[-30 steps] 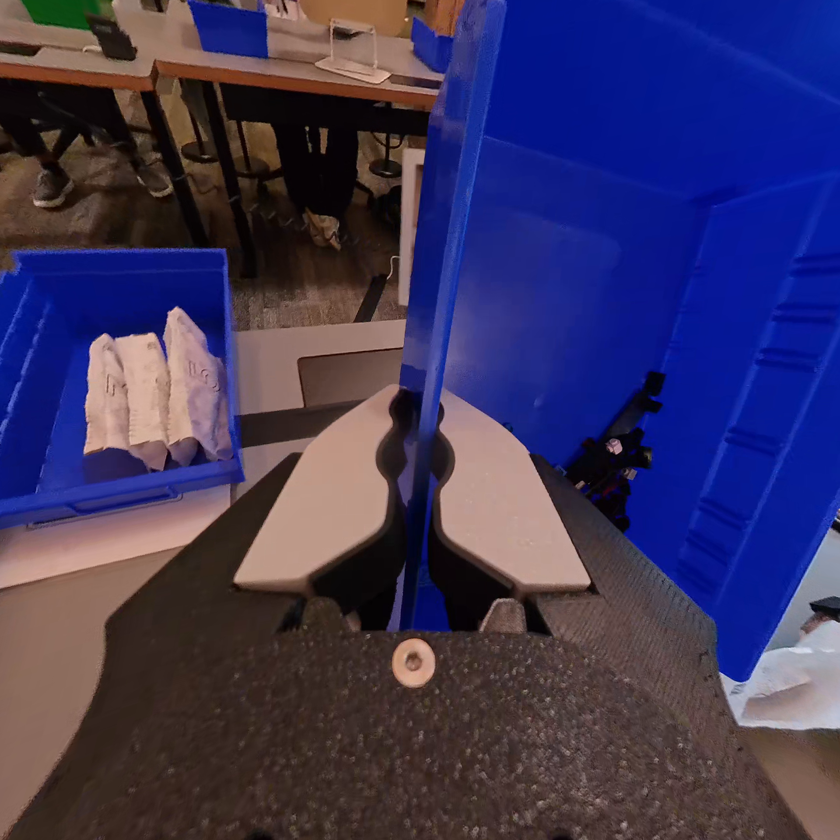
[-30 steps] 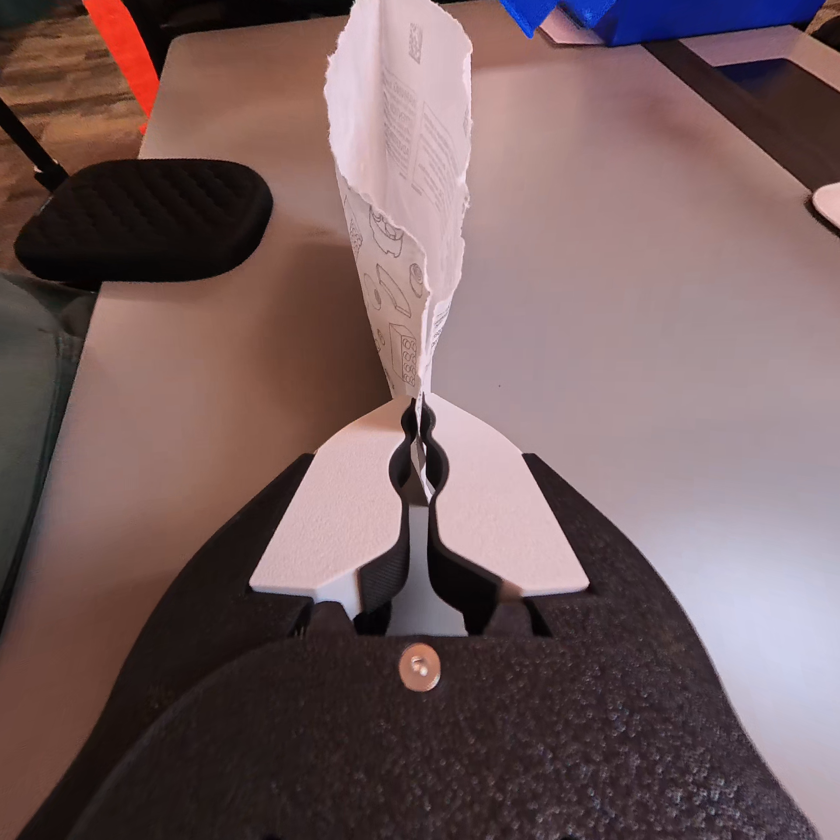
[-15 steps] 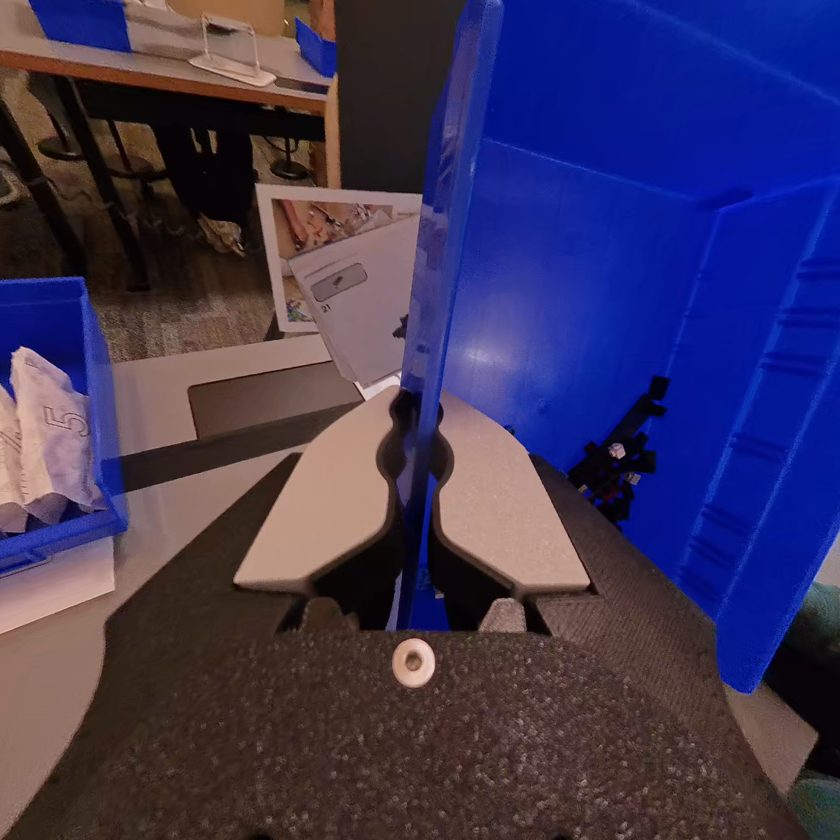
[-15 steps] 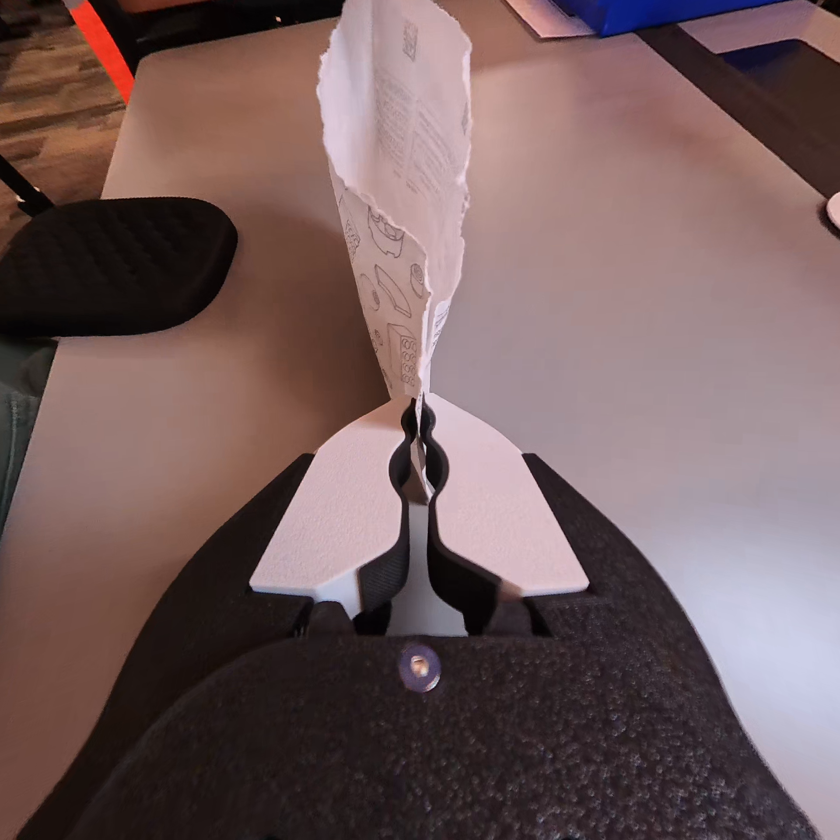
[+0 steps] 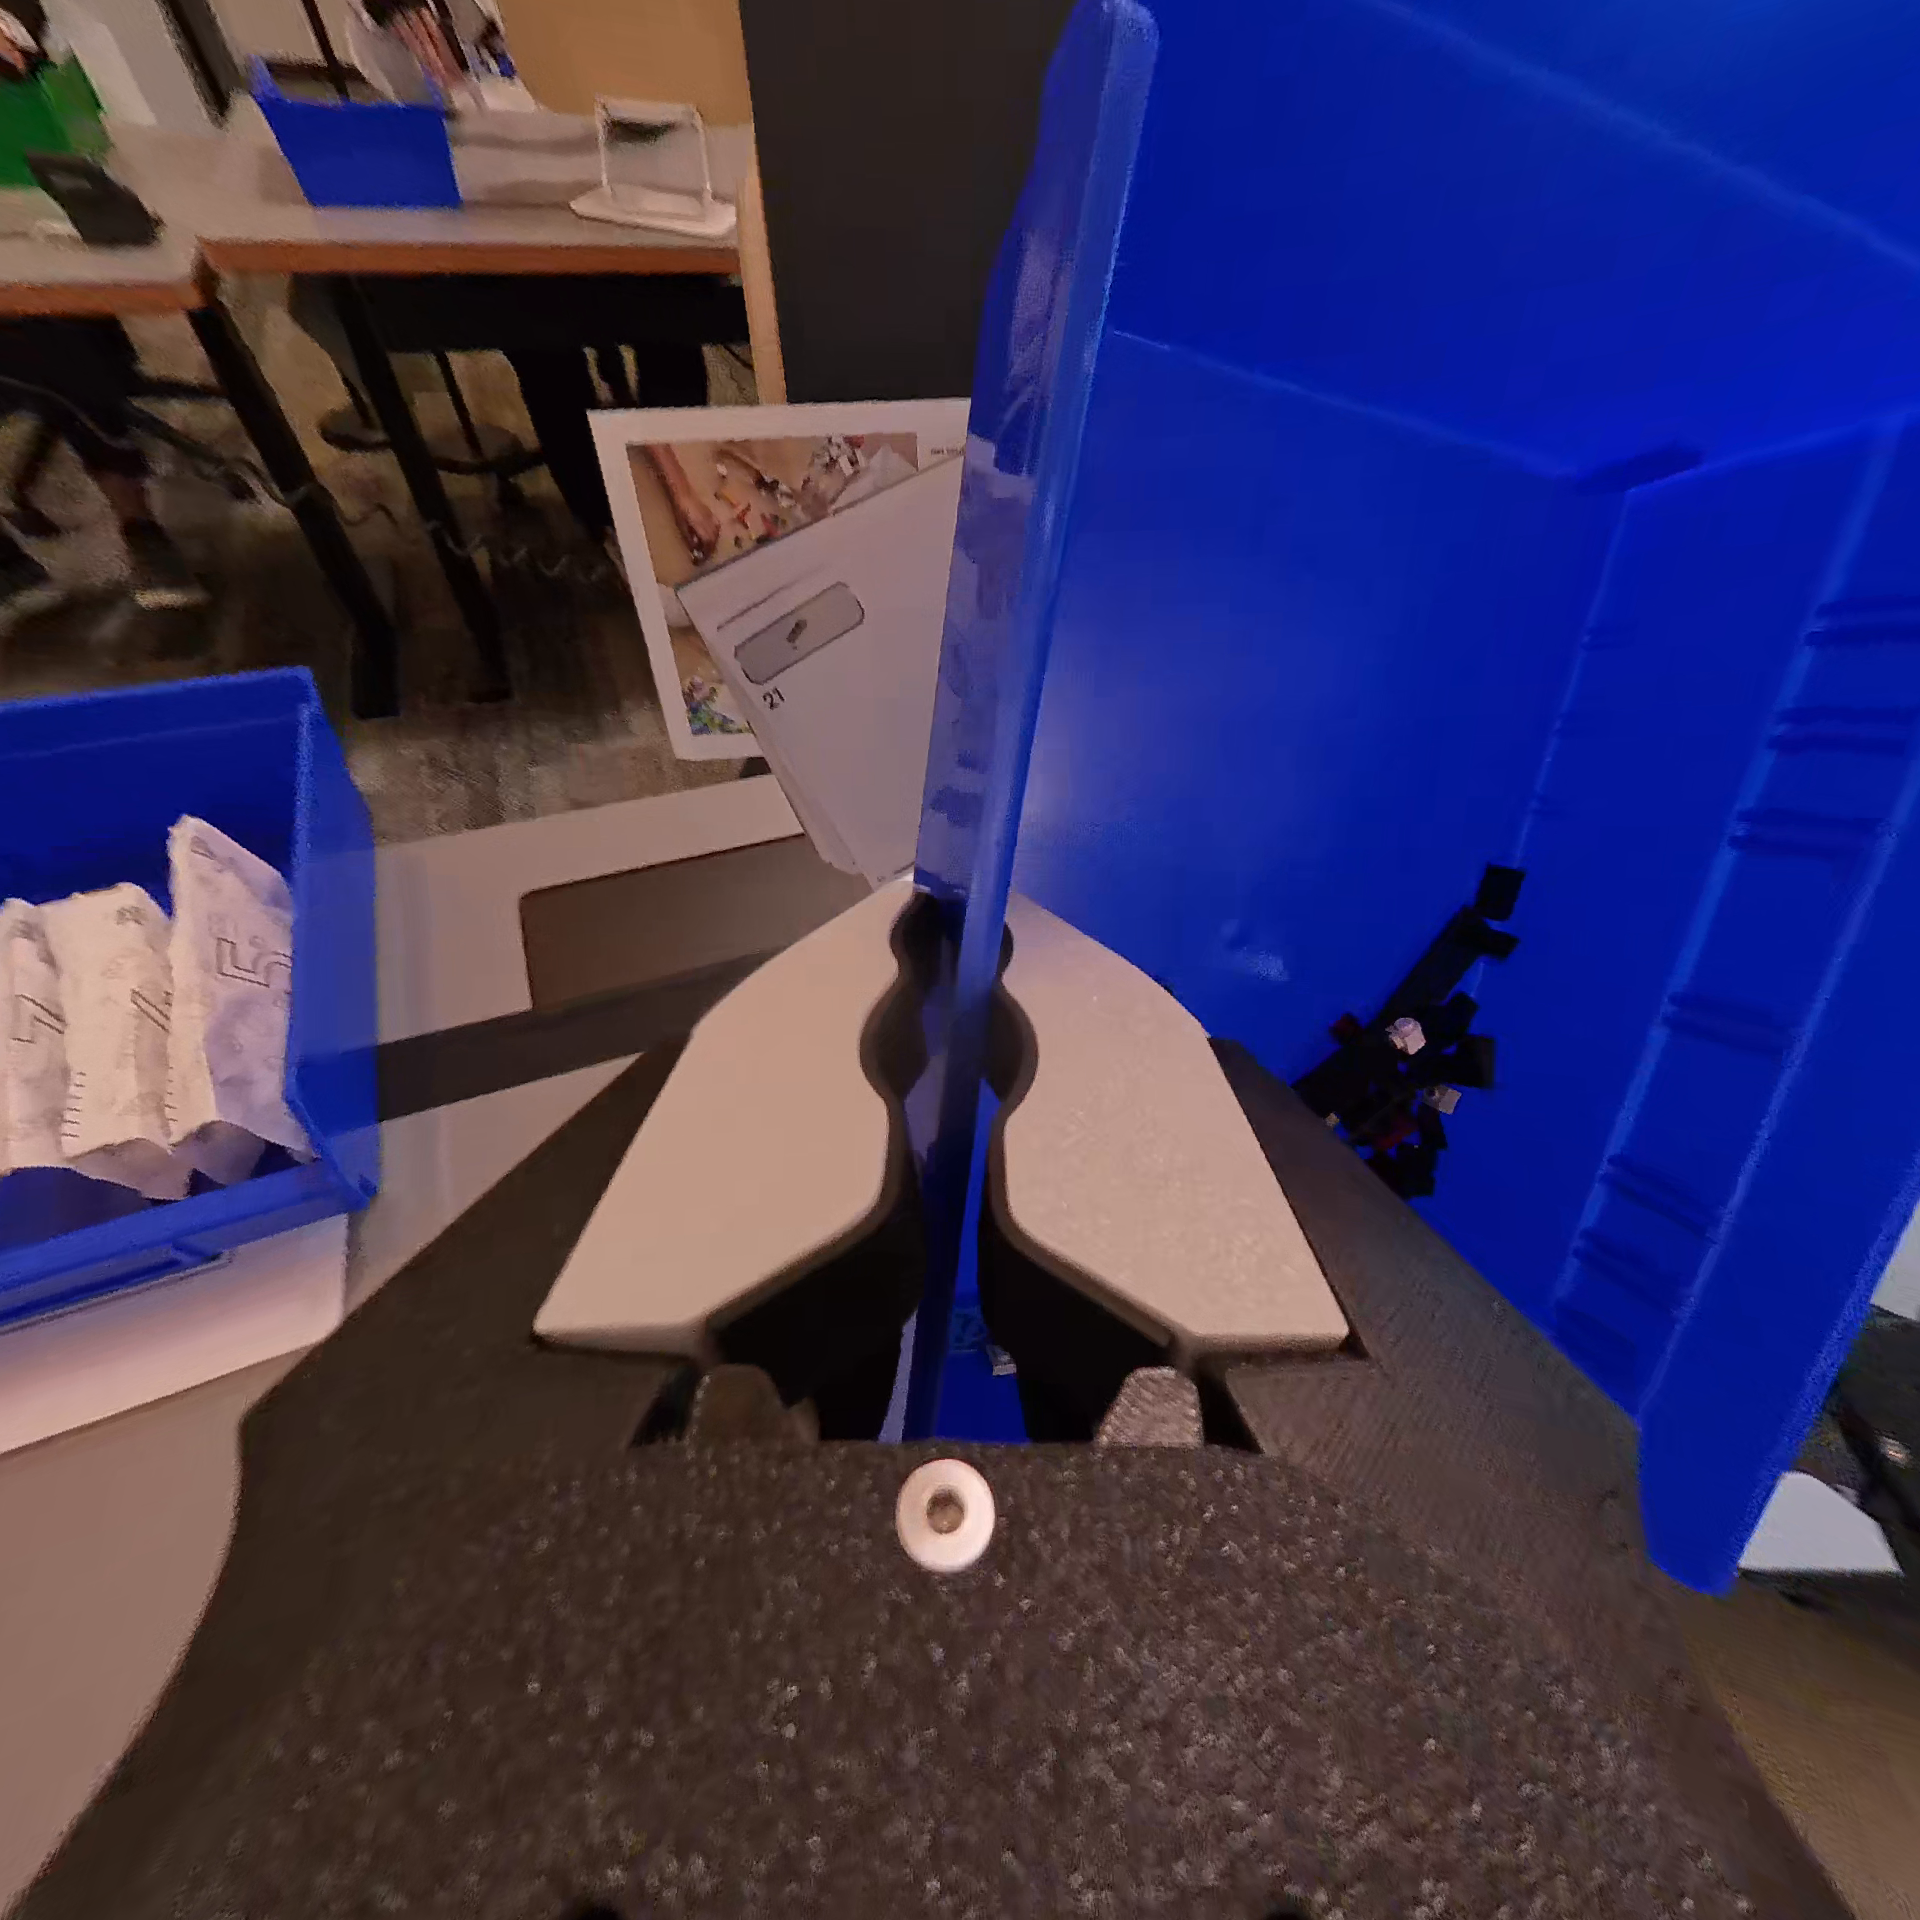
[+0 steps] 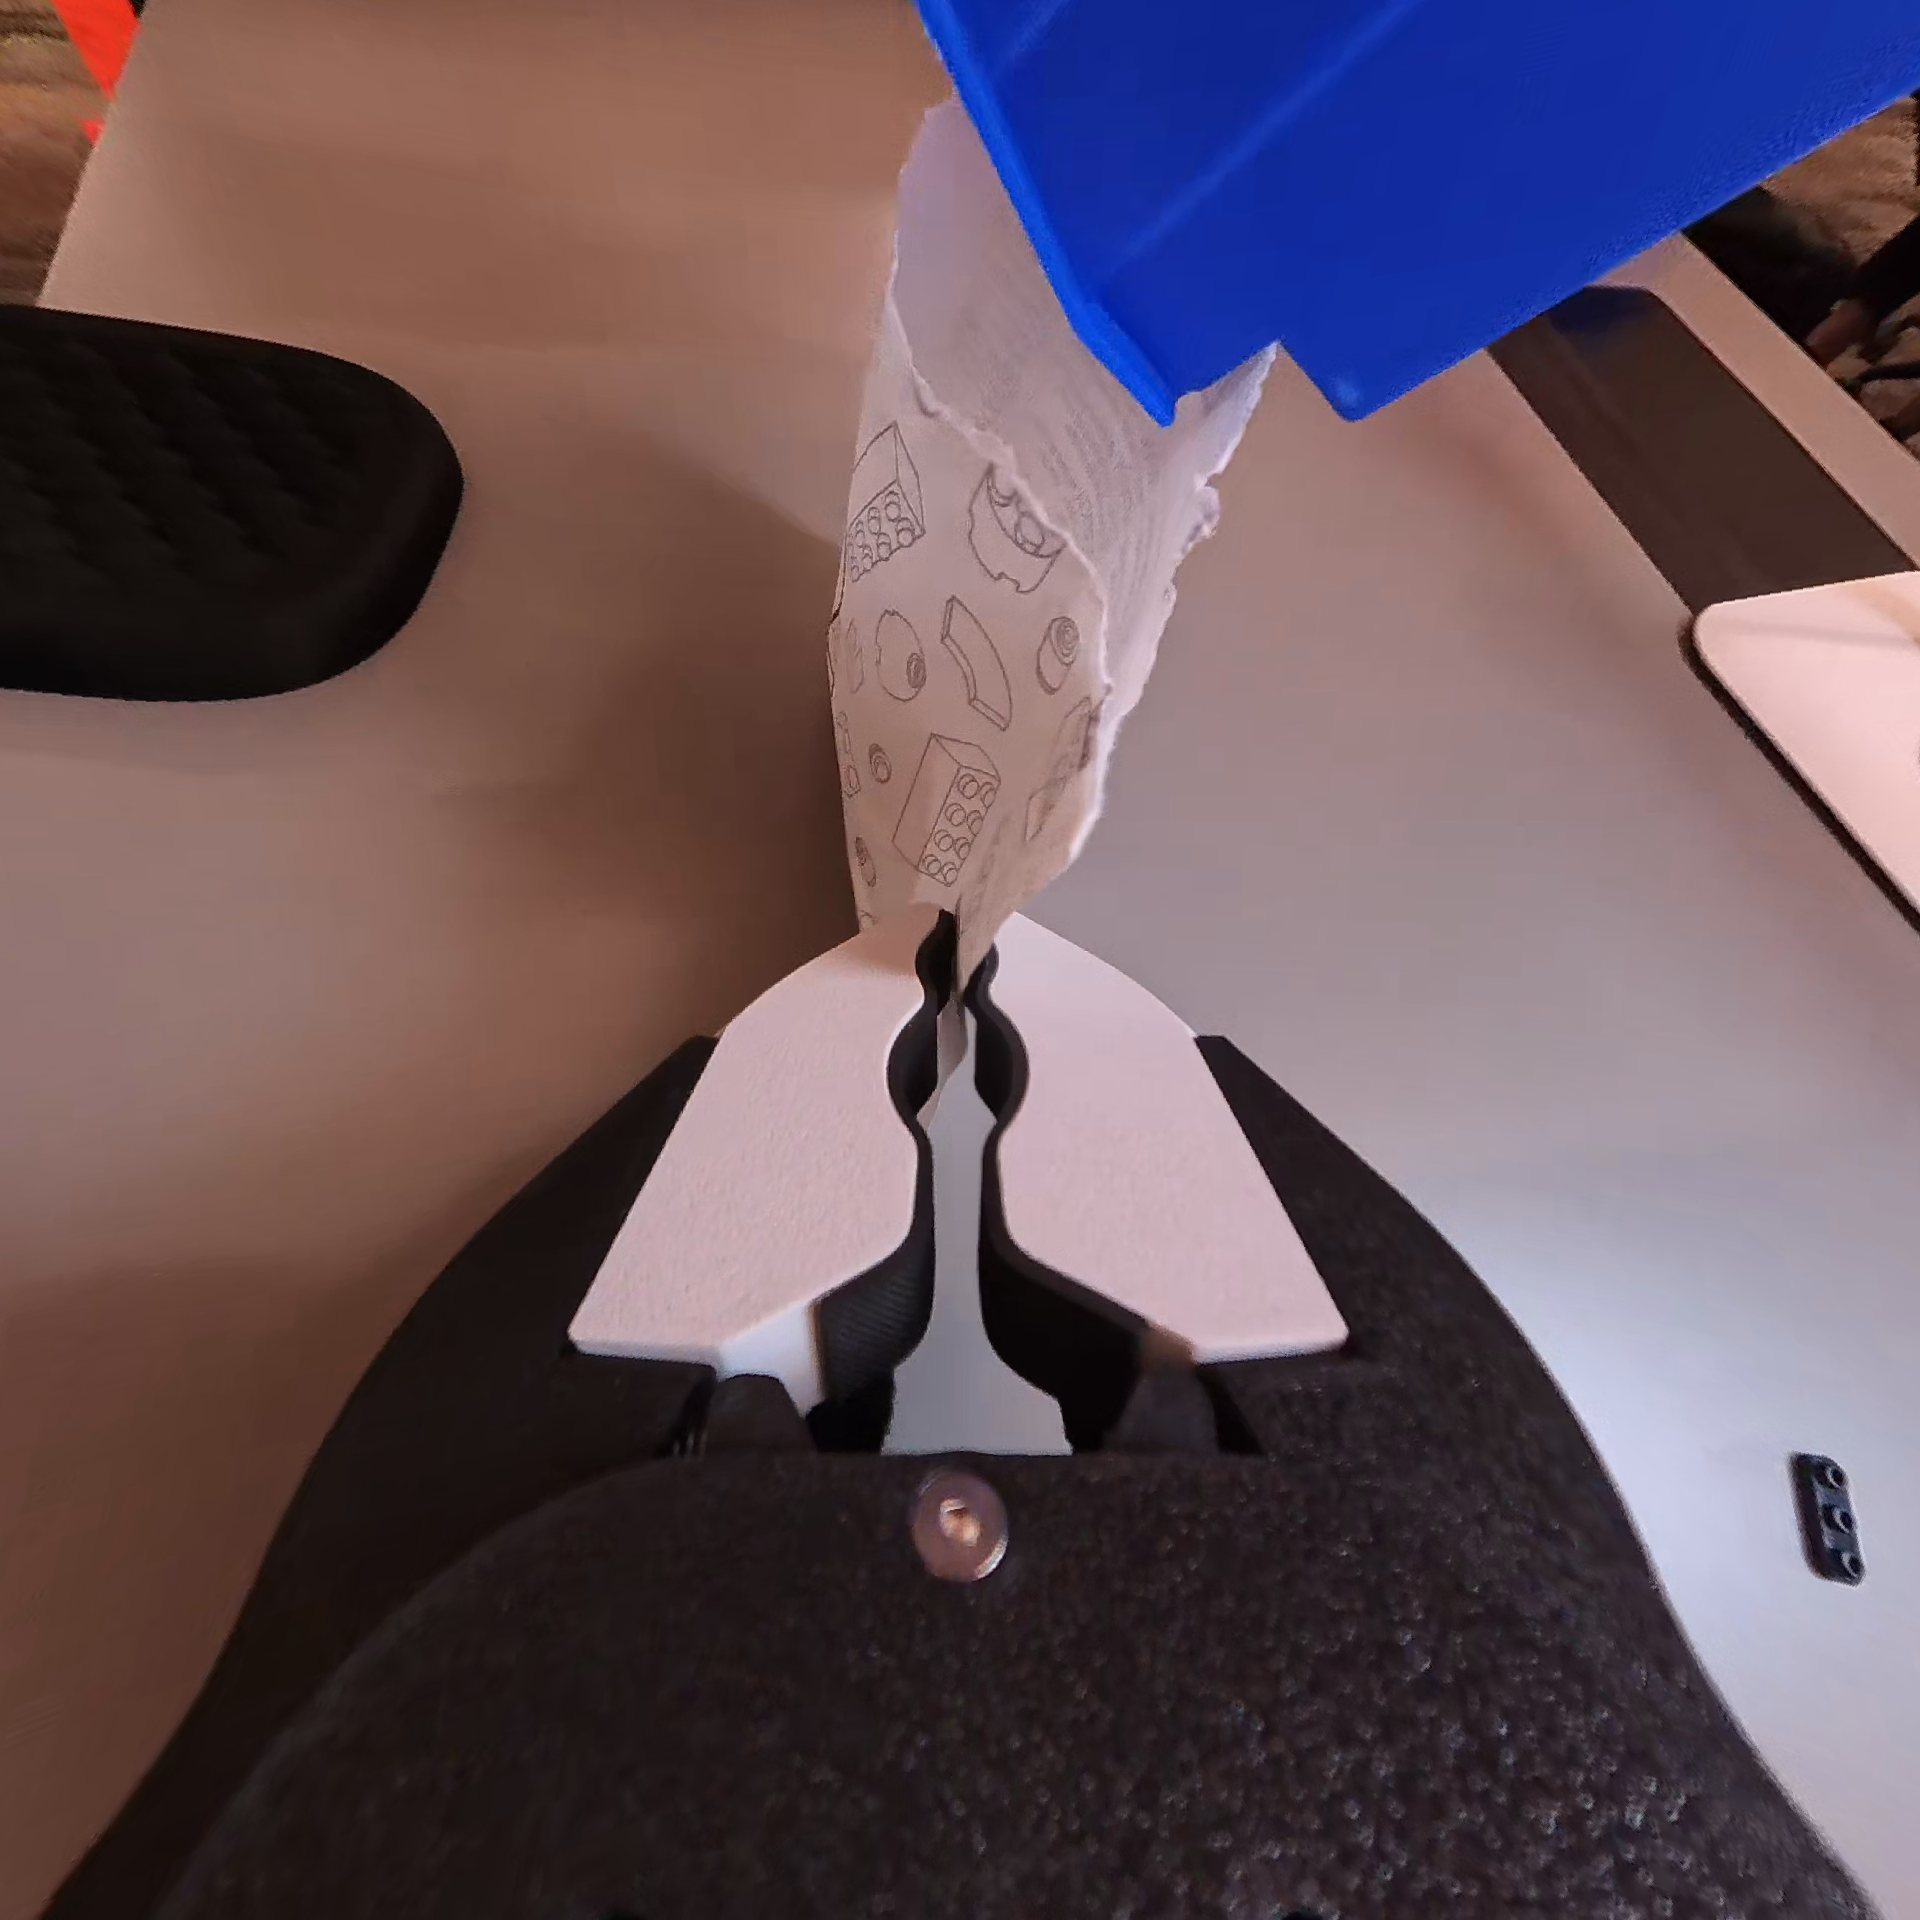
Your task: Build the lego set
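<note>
The grey table top (image 6: 1455, 935) carries everything seen in both wrist views. The large blue plastic storage bin (image 5: 1455, 675) is tilted up off the table, its open inside facing the left wrist camera; a small heap of black toy-brick pieces (image 5: 1403, 1081) lies in its lower corner. The left gripper (image 5: 956, 925) is clamped on the bin's side wall, which runs edge-on between its two grey fingers (image 5: 769, 1132). In the right wrist view a corner of the same bin hangs over the top of the torn white paper bag printed with brick outlines (image 6: 966, 665). The right gripper (image 6: 954, 940) is pinched closed on the bag's lower end; the bag stands upward from the tips.

A second blue plastic bin (image 5: 312, 935) sits on the table to the left, holding crumpled white printed paper bags (image 5: 135, 1018). Printed instruction sheets (image 5: 821, 623) show just beyond the held wall. A black padded chair armrest (image 6: 187, 509) lies at the table's left edge. A small black brick plate (image 6: 1829, 1517) lies on the table at the right.
</note>
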### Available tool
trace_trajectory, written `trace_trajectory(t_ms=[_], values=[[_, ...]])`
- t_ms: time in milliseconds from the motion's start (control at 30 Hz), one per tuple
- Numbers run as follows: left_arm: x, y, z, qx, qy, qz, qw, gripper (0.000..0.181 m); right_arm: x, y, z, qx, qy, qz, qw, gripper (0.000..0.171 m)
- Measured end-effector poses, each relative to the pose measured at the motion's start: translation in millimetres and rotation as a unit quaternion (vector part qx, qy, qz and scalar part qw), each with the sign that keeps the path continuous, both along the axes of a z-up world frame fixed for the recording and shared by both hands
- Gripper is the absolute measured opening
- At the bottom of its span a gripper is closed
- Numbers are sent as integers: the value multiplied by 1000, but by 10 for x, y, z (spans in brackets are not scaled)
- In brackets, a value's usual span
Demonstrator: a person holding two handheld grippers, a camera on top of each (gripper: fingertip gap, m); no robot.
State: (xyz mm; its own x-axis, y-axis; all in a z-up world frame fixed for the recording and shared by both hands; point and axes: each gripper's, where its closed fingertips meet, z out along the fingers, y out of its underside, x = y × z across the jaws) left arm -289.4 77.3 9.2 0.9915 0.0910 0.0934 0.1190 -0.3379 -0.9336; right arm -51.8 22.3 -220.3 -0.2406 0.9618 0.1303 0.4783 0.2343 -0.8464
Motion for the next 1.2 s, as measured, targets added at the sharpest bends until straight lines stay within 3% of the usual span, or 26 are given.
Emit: trace_trajectory(t_ms=[333, 1200], values=[[227, -144, 104, 65, 85, 47, 993, 6, -17, -38, 46, 8, 23, -9, 1000, 3], [321, -487, 332, 122, 227, 171, 951, 5, -106, -112, 80, 251, 88, -14, 964, 8]])
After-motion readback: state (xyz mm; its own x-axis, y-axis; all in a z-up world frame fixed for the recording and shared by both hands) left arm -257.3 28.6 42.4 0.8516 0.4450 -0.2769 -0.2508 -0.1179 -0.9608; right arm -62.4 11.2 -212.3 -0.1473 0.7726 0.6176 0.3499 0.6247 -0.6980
